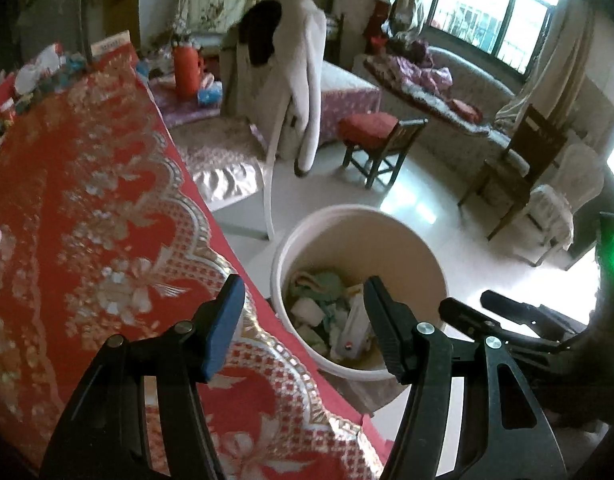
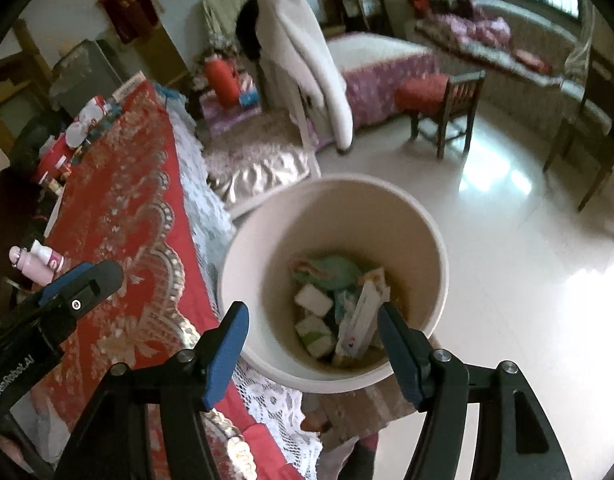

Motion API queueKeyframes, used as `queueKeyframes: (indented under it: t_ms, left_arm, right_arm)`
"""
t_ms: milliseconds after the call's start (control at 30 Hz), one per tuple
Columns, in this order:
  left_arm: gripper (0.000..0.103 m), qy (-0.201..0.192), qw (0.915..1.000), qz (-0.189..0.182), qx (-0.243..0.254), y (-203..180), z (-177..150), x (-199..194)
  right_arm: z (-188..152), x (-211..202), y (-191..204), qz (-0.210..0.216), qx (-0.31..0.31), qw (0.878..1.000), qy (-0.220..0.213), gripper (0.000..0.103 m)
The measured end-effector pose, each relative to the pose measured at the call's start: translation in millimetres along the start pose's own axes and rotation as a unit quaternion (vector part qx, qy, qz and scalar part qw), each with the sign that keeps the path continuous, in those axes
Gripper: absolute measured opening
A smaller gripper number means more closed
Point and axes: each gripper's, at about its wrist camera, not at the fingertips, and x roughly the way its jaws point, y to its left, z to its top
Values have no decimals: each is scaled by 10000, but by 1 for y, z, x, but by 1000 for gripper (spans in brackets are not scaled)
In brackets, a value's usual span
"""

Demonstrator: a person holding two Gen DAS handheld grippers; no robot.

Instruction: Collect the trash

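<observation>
Trash is lying in the bin, and you are hovering over it with both hands free.

You are holding the left hand-held gripper (image 1: 303, 326) and the right hand-held gripper (image 2: 313, 346) released, jaws apart with nothing between them, above the white bin (image 2: 267, 240) standing on the floor just right of the red-clothed tabletop (image 1: 87, 184). The trash (image 2: 335, 312) is sitting at the bin's bottom. The drop step looks finished; next you are likely swinging left toward the far tabletop clutter (image 2: 87, 128) for another piece.
</observation>
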Motion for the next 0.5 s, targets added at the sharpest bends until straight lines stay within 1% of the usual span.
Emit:
queueKeyframes:
  t_ms: [67, 167, 267, 367, 500]
  left_arm:
    - [60, -125, 9999, 4, 22, 4, 0, -14]
    - [61, -325, 9994, 39, 87, 8, 1, -34]
    - [60, -503, 9986, 83, 149, 11, 0, -54]
    - [61, -724, 9971, 105, 188, 14, -4, -73]
    - [61, -956, 9951, 36, 253, 16, -9, -93]
  right_arm:
    - [-2, -16, 9, -132, -67, 9996, -243, 64]
    - [-4, -36, 19, -215, -93, 9982, -550, 65]
    - [-7, -53, 27, -211, -104, 9966, -795, 68]
    - [-11, -70, 37, -212, -177, 9935, -1101, 69]
    - [-16, -88, 49, -246, -213, 9893, -1421, 73]
